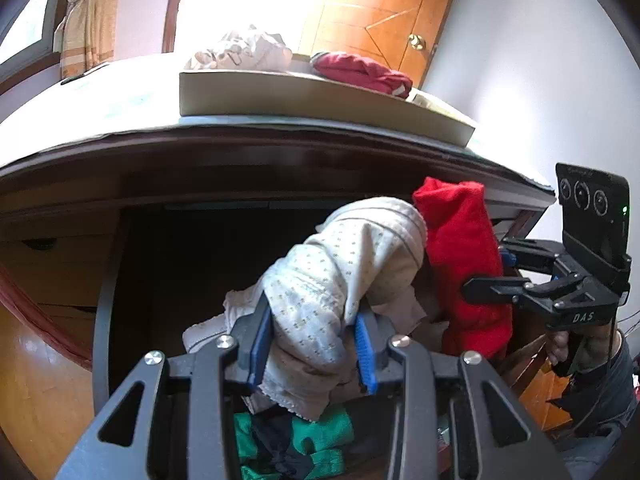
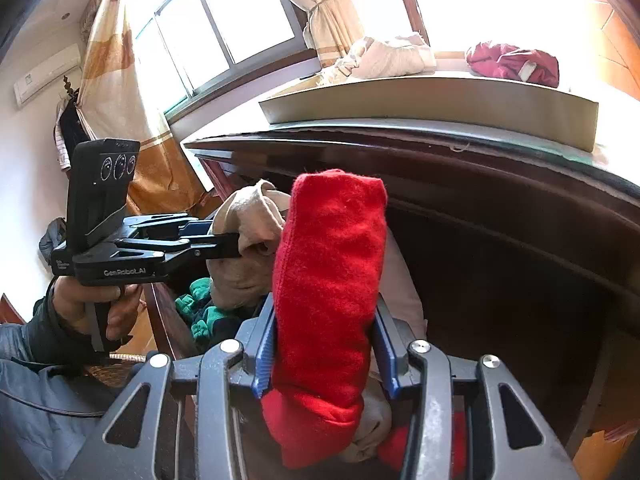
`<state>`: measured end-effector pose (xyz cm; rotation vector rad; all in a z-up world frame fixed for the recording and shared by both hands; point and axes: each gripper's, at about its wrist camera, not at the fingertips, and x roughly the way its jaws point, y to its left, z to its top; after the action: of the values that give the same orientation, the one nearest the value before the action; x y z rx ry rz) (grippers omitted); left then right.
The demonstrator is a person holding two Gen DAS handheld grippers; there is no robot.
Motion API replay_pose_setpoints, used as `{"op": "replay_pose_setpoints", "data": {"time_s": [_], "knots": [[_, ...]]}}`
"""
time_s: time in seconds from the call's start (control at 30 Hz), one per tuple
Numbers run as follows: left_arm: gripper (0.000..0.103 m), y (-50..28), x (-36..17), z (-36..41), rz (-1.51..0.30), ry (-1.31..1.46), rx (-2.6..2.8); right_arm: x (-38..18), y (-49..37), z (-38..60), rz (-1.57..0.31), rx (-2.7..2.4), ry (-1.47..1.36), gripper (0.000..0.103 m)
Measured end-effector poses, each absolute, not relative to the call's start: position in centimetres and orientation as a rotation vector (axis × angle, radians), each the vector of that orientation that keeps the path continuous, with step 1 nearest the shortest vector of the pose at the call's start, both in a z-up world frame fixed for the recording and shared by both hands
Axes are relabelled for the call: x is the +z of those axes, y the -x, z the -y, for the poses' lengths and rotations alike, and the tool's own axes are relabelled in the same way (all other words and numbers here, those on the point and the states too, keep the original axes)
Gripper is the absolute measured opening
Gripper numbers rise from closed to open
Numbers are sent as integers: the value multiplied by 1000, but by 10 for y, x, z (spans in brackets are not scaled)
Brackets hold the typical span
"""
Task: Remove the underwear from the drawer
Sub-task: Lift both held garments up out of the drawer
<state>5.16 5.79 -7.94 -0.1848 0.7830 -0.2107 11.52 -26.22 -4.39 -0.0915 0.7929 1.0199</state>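
Left hand-held gripper is clamping the cream dotted cotton underwear — lifted above the open drawer. Right hand-held gripper is pinching a red fleecy garment upright, just beside it.

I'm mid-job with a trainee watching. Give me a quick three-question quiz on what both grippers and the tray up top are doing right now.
1. True or false: the right gripper is shut on the red garment.
2. What is the left gripper clamped on? A) green clothing B) white dotted underwear C) nothing
3. How many bundles lie in the shallow tray on the desk top?

Key:
1. True.
2. B, the white dotted underwear; the green clothing lies below.
3. Two: a pale bundle and a dark red bundle.
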Motion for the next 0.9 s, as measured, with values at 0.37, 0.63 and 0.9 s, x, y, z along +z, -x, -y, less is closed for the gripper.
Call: {"op": "replay_pose_setpoints", "data": {"time_s": [0.37, 0.63, 0.9], "knots": [[36, -32, -72, -63, -707, 237, -218, -41, -110, 258, -730, 1019, 105, 45], [36, -23, -67, -65, -659, 267, -234, -39, -106, 261, -684, 1024, 114, 45], [36, -16, -62, -64, -609, 290, -252, -35, -98, 264, -624, 1026, 127, 45]]}}
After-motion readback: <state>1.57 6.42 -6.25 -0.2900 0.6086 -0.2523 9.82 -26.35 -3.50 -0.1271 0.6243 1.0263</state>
